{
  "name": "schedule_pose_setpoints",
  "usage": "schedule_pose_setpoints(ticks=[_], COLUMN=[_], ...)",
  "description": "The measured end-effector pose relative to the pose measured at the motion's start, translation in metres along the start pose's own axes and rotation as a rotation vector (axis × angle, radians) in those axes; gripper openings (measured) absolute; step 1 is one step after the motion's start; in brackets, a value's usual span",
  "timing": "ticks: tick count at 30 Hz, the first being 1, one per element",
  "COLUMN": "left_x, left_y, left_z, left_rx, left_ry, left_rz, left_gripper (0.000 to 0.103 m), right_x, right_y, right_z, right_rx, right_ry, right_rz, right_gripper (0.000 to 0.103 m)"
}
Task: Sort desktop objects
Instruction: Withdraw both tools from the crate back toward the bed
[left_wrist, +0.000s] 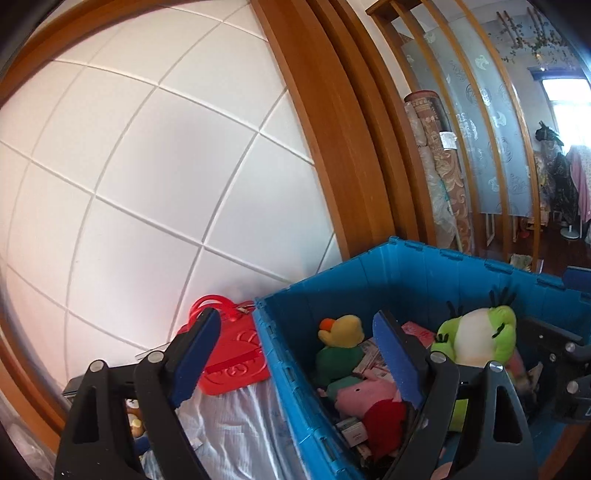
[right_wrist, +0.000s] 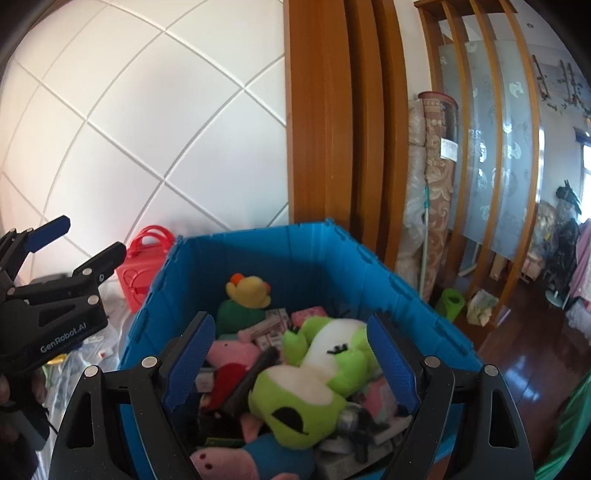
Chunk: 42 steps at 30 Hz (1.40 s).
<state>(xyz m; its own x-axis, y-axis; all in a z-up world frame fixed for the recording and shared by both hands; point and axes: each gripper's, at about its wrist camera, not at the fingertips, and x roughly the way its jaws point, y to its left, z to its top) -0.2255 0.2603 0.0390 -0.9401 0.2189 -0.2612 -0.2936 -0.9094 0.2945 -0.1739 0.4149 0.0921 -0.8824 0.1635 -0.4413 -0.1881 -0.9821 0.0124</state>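
Note:
A blue plastic crate (right_wrist: 332, 258) holds several plush toys and small boxes. A green-and-white plush (right_wrist: 314, 373) lies on top; it also shows in the left wrist view (left_wrist: 476, 336). A yellow-headed plush (right_wrist: 247, 291) and a pink pig plush (left_wrist: 369, 397) lie beside it. My right gripper (right_wrist: 291, 369) is open and empty, above the crate with the green plush between its blue pads. My left gripper (left_wrist: 295, 358) is open and empty, straddling the crate's left wall (left_wrist: 280, 369). It also shows at the left of the right wrist view (right_wrist: 79, 243).
A red plastic handbag (left_wrist: 232, 354) leans against the white tiled wall (left_wrist: 147, 184) left of the crate, on a pale cloth (left_wrist: 236, 435). A wooden door frame (right_wrist: 317, 129) and rolled carpets (right_wrist: 436, 184) stand behind. Wooden floor (right_wrist: 517, 350) lies to the right.

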Motion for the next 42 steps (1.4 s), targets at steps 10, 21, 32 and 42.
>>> schedule_pose_setpoints(ticks=[10,21,32,42], left_x=[-0.016,-0.043,-0.069,-0.081], left_y=[0.026,0.045,0.105,0.184], left_z=[-0.028,-0.052,-0.103,-0.167], left_rx=[-0.044,-0.033,-0.112,-0.195], left_ry=[0.045,0.051,0.092,0.203], left_rz=[0.019,0.057,0.185,0.354], left_gripper=[0.085,0.085,0.085,0.085], right_x=[-0.017,-0.03,-0.041,-0.037], right_y=[0.022,0.032,0.053,0.099], right_z=[-0.026,-0.026,-0.031,-0.034], right_rx=[-0.004,-0.012,-0.037,-0.1], right_ry=[0.007,-0.024,-0.063,-0.068], right_rz=[0.041,0.091,0.193,0.322], right_gripper=[0.088,0.092,0.099,0.1])
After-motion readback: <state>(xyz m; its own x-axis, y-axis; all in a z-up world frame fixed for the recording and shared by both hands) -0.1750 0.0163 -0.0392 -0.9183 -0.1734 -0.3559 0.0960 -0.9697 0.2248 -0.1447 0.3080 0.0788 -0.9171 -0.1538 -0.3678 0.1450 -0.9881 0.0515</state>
